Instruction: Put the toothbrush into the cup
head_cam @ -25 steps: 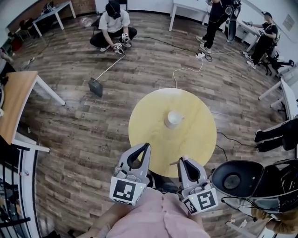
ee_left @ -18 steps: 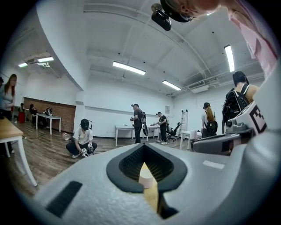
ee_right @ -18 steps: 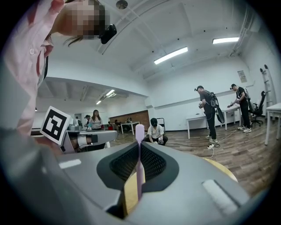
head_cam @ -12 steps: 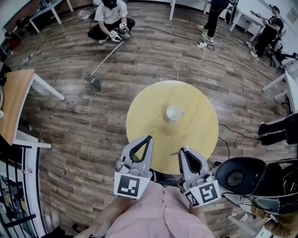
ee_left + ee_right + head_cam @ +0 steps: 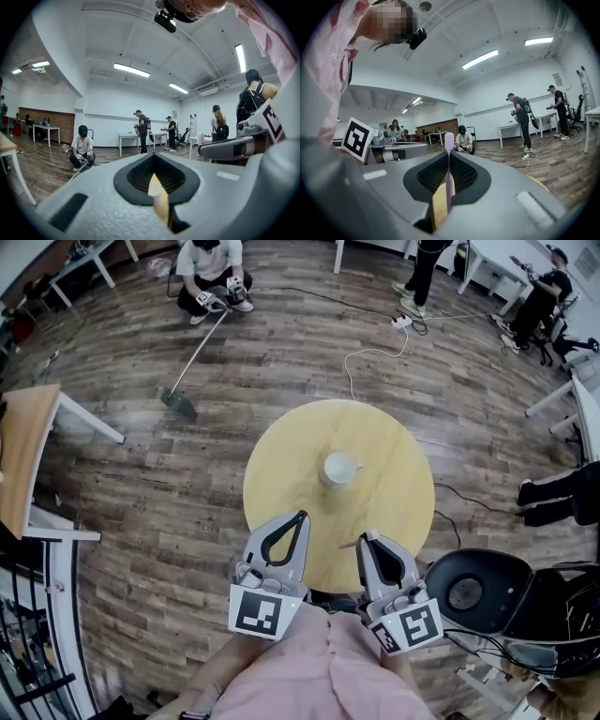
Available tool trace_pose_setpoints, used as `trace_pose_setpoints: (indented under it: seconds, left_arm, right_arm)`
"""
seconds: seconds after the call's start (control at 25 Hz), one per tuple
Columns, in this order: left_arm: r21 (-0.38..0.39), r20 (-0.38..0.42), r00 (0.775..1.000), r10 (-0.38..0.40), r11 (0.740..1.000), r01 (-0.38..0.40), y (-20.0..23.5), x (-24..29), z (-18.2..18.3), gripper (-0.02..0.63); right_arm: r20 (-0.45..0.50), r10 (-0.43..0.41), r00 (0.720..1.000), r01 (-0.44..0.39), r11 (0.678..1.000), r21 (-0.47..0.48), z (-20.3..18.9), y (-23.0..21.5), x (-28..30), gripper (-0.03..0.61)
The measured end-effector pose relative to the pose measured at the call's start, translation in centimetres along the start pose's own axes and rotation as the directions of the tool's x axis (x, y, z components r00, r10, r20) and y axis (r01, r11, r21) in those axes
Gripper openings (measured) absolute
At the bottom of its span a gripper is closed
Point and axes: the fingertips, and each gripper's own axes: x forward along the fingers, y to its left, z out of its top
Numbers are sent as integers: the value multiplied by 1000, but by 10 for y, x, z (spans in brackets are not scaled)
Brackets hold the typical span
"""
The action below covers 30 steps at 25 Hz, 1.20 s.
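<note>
A white cup (image 5: 339,468) stands near the middle of the round yellow table (image 5: 281,474). Both grippers hover at the table's near edge, well short of the cup. My right gripper (image 5: 367,540) is shut on a pale pink toothbrush (image 5: 448,178), which stands upright between the jaws with its head (image 5: 449,138) poking above the tips. In the head view the toothbrush (image 5: 349,543) shows as a thin stub to the left of the jaws. My left gripper (image 5: 297,519) is shut and holds nothing. Through the left gripper's (image 5: 153,157) closed jaws I glimpse the cup (image 5: 156,196).
A black chair seat (image 5: 466,593) sits close to the table's right front. A wooden desk (image 5: 23,456) stands at far left. A long-handled broom (image 5: 192,367) and a white cable (image 5: 361,357) lie on the floor beyond the table. Several people occupy the far part of the room.
The table and cup have drifted slightly left and lower in the head view. Both grippers keep almost the same place, the right still shut on the toothbrush.
</note>
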Motion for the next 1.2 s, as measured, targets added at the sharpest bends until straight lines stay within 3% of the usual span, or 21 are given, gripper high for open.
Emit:
trace_pose_setpoints:
  seconds: [0.48,0.68,0.92,1.2]
  left_arm:
    - [-46,-49,999,22,999,-24,5,31,-14,-3]
    - [-74,-73,997,33,997,-39,9,51,-24,-3]
    - [-90,-98,994,46,994,-55,18,76,-33,-3]
    - [-110,-138,988,69,990,-85,31,98,-47,-3]
  right_arm:
    - [142,40,989,-38,999,-13,34,-62,44,21]
    - [170,74,983,-69,997,-36,29,-93,79,21]
    - [126,93,988,-97,995,19,-5,-126,128,21]
    - [1,92,996,-91,992,89,-77,-154,168,21]
